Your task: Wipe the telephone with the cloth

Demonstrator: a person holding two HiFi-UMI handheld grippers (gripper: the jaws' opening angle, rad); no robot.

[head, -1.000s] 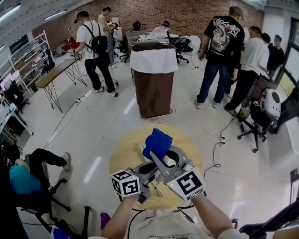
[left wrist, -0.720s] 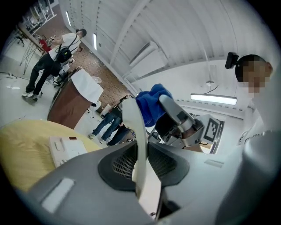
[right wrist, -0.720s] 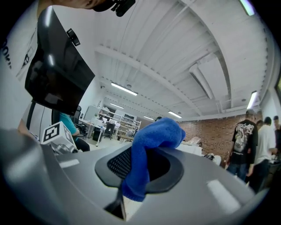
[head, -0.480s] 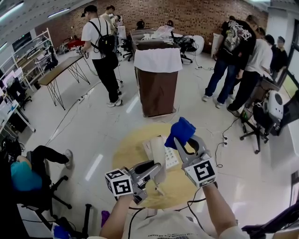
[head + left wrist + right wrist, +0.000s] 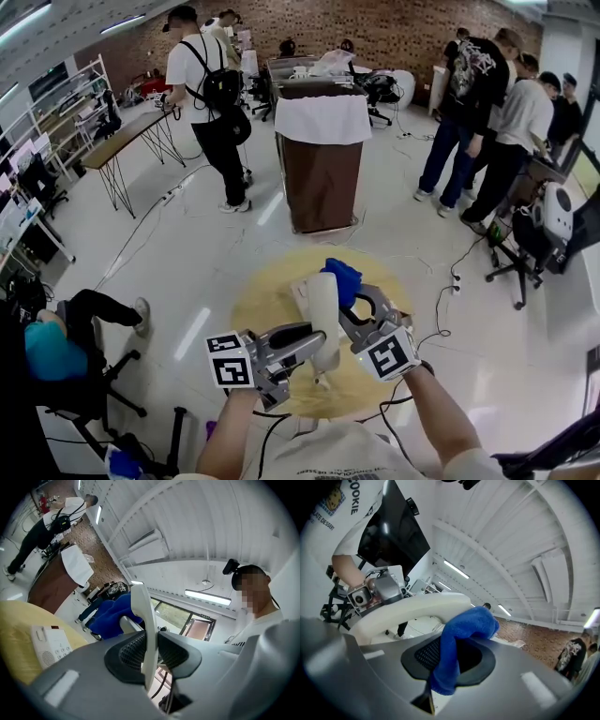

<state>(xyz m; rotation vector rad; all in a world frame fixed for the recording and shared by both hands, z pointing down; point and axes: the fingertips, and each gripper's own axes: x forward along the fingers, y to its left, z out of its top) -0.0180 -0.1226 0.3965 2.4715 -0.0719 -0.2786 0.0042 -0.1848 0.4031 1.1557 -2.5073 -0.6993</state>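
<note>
My left gripper (image 5: 316, 343) is shut on a white telephone handset (image 5: 323, 317), which it holds upright above the round wooden table (image 5: 255, 307). The handset (image 5: 143, 616) stands clamped between the ribbed pads in the left gripper view. In my right gripper (image 5: 354, 300), a blue cloth (image 5: 342, 277) is gripped and rests against the handset's upper right side. From the right gripper view, the cloth (image 5: 464, 630) lies bunched between the pads, touching the handset (image 5: 412, 609). The telephone base (image 5: 50, 645) lies on the table, mostly hidden behind the handset in the head view.
A brown cabinet draped with a white cloth (image 5: 322, 159) stands beyond the table. Several people stand at the back left and right. An office chair (image 5: 525, 239) is to the right, a seated person (image 5: 56, 342) to the left, and cables (image 5: 441, 300) trail on the floor.
My right gripper swung the cloth out to the right, then brought it back down against the handset. The left gripper has tipped the handset more upright.
</note>
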